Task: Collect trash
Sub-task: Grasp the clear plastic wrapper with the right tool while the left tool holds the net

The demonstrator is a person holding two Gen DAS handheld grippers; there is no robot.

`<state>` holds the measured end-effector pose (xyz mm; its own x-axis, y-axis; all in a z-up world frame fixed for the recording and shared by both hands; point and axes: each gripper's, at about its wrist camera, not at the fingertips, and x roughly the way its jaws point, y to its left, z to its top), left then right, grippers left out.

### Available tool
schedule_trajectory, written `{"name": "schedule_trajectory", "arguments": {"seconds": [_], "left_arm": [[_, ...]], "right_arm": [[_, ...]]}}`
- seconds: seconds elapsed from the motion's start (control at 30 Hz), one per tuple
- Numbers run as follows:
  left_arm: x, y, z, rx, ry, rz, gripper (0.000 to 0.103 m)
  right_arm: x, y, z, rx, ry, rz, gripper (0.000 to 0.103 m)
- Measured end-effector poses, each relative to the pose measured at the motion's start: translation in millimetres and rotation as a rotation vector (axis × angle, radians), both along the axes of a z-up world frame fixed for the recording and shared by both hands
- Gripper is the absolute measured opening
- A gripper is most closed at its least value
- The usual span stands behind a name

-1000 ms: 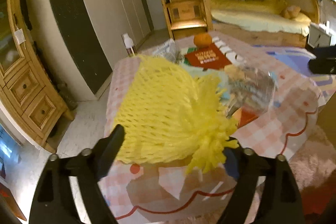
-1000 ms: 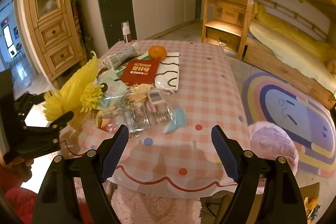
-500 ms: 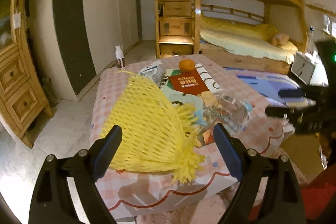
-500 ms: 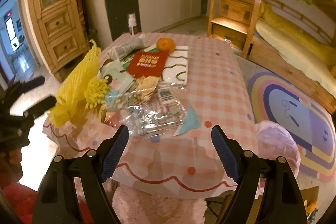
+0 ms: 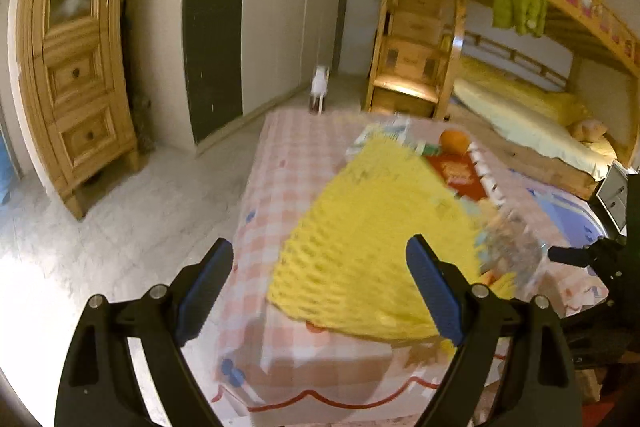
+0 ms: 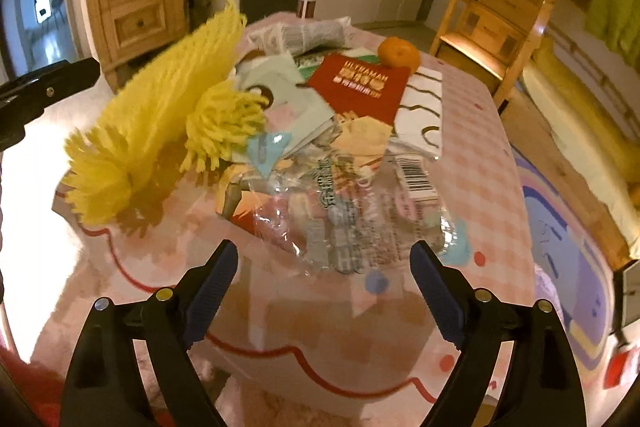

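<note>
Pink checked tablecloth [image 6: 472, 131] in a bunk-bed room carries the trash: yellow foam netting [image 6: 160, 111] at its near left edge, a clear plastic wrapper [image 6: 352, 211] just beyond my right gripper [image 6: 324, 285]. I judge collection is only starting; that gripper's jaws have just been opening and stand apart and empty, like the left gripper [image 5: 320, 285]. Next I must close on the wrapper, sparing the red booklet [image 6: 360, 87] and orange [image 6: 398, 53] behind.

On the red booklet [image 6: 362, 91] near the table's far edge, gold letters spelled "ULTRAMAN", with a line beneath too small to read. A barcode label [image 6: 416, 173] sat on the clear plastic wrapper [image 6: 348, 223] nearer the front edge; its printing and digits were illegible.
</note>
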<state>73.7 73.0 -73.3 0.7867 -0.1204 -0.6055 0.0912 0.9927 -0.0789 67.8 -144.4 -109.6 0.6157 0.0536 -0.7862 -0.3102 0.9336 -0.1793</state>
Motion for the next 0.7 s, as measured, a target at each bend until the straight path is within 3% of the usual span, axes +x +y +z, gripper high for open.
{"name": "schedule_trajectory", "arguments": {"seconds": [0.23,0.33,0.5,0.57,0.7], "left_arm": [[5,-5,-25,-0.032,0.071,-0.032,0.085],[0,-12,-26,-0.031,0.074,-0.062,0.085],[-5,-23,-29,-0.034,0.094,-0.115,0.085],[-6,-29,-30,-0.029,0.102,-0.139,0.085],[-7,-39,-31,-0.015,0.111,-0.172,0.085]], "right_arm": [[-5,4,-5,-0.118,-0.075,-0.053,0.085],[-11,-9,-4,-0.139,-0.099,-0.097,0.070],[-20,-39,-3,-0.144,-0.118,-0.178,0.061],[-22,-55,-4,-0.136,-0.114,-0.217,0.052],[-21,-75,-7,-0.096,-0.095,-0.252,0.051]]}}
